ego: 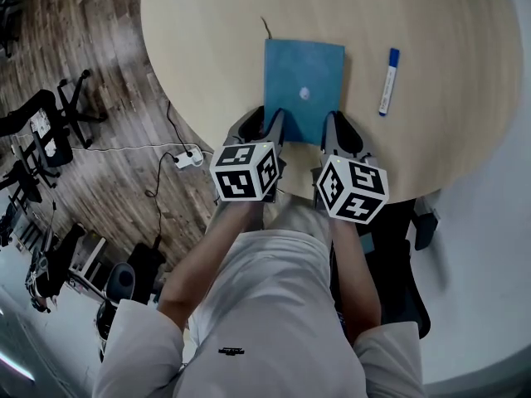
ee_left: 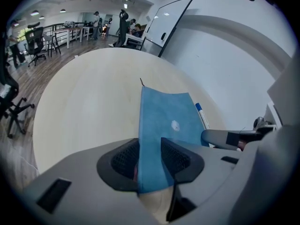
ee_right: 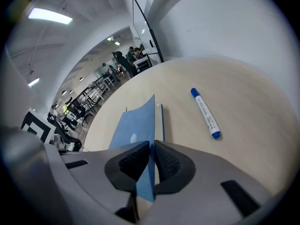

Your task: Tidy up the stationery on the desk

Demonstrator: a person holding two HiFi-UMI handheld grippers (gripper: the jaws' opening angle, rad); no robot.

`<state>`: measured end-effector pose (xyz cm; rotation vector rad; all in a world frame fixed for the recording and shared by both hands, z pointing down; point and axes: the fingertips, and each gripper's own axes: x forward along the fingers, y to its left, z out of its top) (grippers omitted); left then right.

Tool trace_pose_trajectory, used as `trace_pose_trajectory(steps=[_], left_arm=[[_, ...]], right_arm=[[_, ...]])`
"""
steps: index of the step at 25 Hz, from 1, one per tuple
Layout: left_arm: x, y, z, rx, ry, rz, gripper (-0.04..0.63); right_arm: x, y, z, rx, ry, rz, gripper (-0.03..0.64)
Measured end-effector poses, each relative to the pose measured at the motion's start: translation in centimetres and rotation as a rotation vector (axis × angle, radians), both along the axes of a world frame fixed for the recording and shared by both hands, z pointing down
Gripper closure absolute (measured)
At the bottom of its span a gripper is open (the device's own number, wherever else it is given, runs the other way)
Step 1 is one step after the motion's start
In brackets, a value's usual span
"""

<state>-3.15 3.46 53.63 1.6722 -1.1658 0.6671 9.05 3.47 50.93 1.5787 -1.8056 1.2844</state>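
Observation:
A blue notebook (ego: 304, 77) lies on the round beige table (ego: 207, 48), its near edge at the table's front. My left gripper (ego: 274, 128) is shut on the near left part of the blue cover (ee_left: 166, 116). Beside it, my right gripper (ego: 333, 129) is shut on the near right part. In the right gripper view the cover (ee_right: 133, 125) stands raised off the white pages (ee_right: 159, 121). A white marker with a blue cap (ego: 388, 81) lies to the right of the notebook, apart from it, and shows in both gripper views (ee_left: 202, 115) (ee_right: 205, 113).
A thin bookmark string (ego: 266, 28) sticks out of the notebook's far edge. Below the table's left rim a power strip (ego: 187, 157) and cables lie on the wooden floor, with office chairs (ego: 50, 123) further left. A whiteboard (ee_left: 168, 20) stands beyond the table.

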Motion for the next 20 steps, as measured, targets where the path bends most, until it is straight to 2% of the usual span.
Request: trace_pose_trajectory(steps=[4,8,13,20], left_arm=[[-0.3,-0.1,-0.1,-0.024,-0.001,-0.013,0.436],[-1.2,-0.6,-1.2,0.021,-0.059,-0.003,0.436],[-0.4,-0.1,-2.6,0.052,-0.064,0.040,0.440],[1.3,0.1,-4.7,0.074,-0.074,0.081,0.506]], right_arm=[[0.4,0.2,1.0,-0.019,-0.034,0.033,0.566],[0.6,0.6,0.8,-0.015,-0.018,0.028,0.566],[1.6,1.0,0.3,0.000,-0.015,0.038,0.566],[3.2,1.4,-1.4,0.021,-0.013,0.052,0.565]])
